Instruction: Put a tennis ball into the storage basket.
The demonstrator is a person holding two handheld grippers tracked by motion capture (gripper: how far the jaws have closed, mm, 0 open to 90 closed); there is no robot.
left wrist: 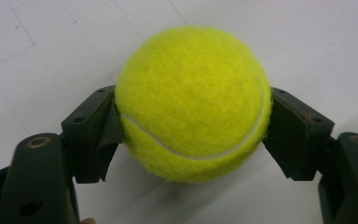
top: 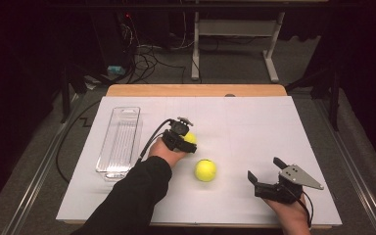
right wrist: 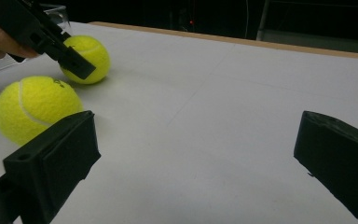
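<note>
From the high view I had the left gripper (top: 190, 142) just left of the frame's centre, clamped on a tennis ball (top: 190, 138) that sat on the white table sheet (top: 254, 127). In the left gripper view that ball (left wrist: 193, 102) filled the middle of the frame, with both black pads pressed against its sides and the felt bulging slightly past them; the ball's underside looked to be resting on the sheet. A second tennis ball (top: 205, 170) lay free a little below and right of the first, near the centre of the high view, apart from either tool. In the right gripper view it sat at the left edge (right wrist: 36, 109), with the gripped ball (right wrist: 87, 58) behind it in the upper left. My right gripper (top: 265, 172) rested at the lower right of the high view, its jaws spread wide with nothing between them, pointing toward the free ball. A clear plastic tray (top: 120, 142) lay on the left part of the sheet, well apart from both balls.
</note>
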